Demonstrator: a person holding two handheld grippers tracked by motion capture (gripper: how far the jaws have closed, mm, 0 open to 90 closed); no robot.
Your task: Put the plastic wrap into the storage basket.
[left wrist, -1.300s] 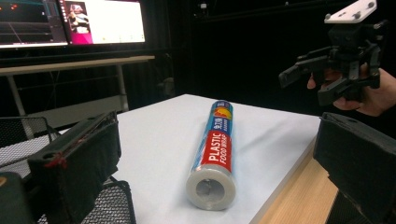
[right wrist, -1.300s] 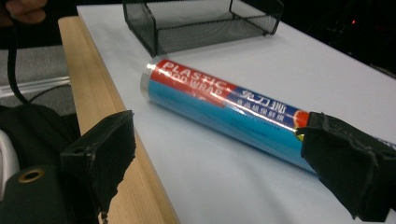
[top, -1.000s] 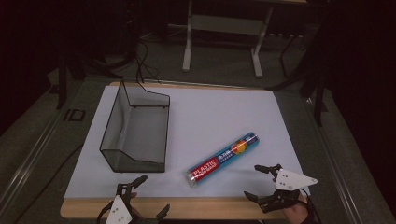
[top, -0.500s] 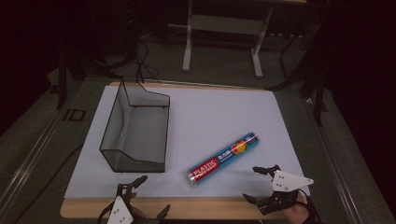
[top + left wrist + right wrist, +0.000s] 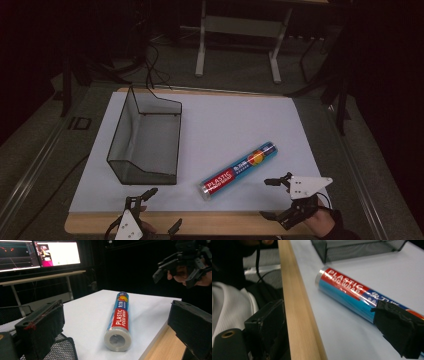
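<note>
At the table's near edge, the left gripper (image 5: 150,210) and right gripper (image 5: 275,199) hover wide open, holding nothing — the roll of plastic food wrap (image 5: 240,170) lies loose between them, the wire basket (image 5: 145,137) at ten o'clock beyond. A glancing touch could likely roll it off the edge.

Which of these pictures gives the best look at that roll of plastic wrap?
The high view: the whole roll of plastic wrap lies uncovered on the white sheet, beside the mesh basket. The left gripper view looks along it from its open end, foreshortened. The right gripper view cuts off one end behind a jaw.
</note>
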